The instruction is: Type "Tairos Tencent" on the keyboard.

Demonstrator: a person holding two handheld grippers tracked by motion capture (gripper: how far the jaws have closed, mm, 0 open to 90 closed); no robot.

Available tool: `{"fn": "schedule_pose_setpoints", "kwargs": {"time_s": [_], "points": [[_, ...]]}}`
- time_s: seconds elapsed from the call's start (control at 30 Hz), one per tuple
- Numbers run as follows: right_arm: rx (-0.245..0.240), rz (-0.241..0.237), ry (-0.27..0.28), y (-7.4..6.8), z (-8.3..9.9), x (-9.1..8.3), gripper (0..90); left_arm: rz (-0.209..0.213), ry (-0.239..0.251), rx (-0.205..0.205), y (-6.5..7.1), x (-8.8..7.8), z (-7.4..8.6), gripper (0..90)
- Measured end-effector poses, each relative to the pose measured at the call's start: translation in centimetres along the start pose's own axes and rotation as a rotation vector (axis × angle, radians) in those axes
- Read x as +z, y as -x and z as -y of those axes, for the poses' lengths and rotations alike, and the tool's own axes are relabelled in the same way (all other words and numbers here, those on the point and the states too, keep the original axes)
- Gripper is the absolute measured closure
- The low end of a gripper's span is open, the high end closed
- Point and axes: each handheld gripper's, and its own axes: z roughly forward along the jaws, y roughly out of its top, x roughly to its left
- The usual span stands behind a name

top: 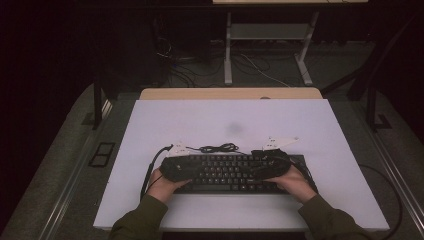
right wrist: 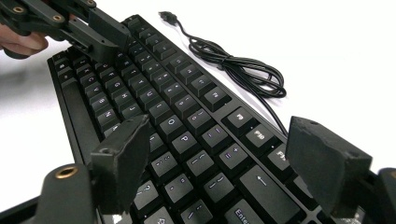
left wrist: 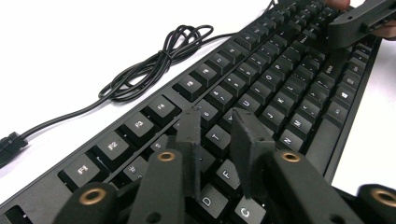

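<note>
High view: black keyboard (top: 235, 172) lies lower centre of the frame on the white table top (top: 225, 120), w/ its cable (top: 217, 148) bunched in a loose coil just behind the kbd's back edge. I've got both hands on it, left gripper (top: 176, 167) over the kbd's left end, right gripper (top: 270, 162) over the right end, forearms coming in from the bottom edge. Left gripper view: jaws rise from the bottom centre, narrowly parted, hovering over the letter keys near T and F; no key is pinched between them as far as I can see, just a slim gap. The F-key row runs up toward the upper right, cable coil (left wrist: 159, 60) sits upper left on the white top, its plug (left wrist: 9, 144) at the far left edge. The right gripper (left wrist: 359, 21) shows top right over the far keys. Right gripper view: jaws spread wide, one lower left, one lower right, w/ the P, backspace and Enter area between and below them; can't tell if the tips touch the keycaps. Cable coil (right wrist: 243, 65) upper centre-right, left gripper (right wrist: 79, 23) upper left.
</note>
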Motion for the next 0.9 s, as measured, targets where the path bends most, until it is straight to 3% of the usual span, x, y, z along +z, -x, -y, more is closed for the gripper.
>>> {"fn": "schedule_pose_setpoints", "kwargs": {"time_s": [0.2, 0.53, 0.9], "points": [[-0.008, -0.017, -0.005, -0.1, -0.1, 0.2, 29.0, -0.009, 0.019, 0.009, 0.2, -0.2, 0.2, 57.3], [-0.038, -0.054, -0.019, -0.3, -0.6, 0.9, 54.7, -0.019, 0.033, -0.002, 0.5, -0.8, 0.9, 37.0], [-0.073, -0.107, -0.056, -0.9, -1.2, 2.3, 76.7, -0.054, 0.052, -0.031, 0.4, -2.0, 1.9, 24.7]]}}
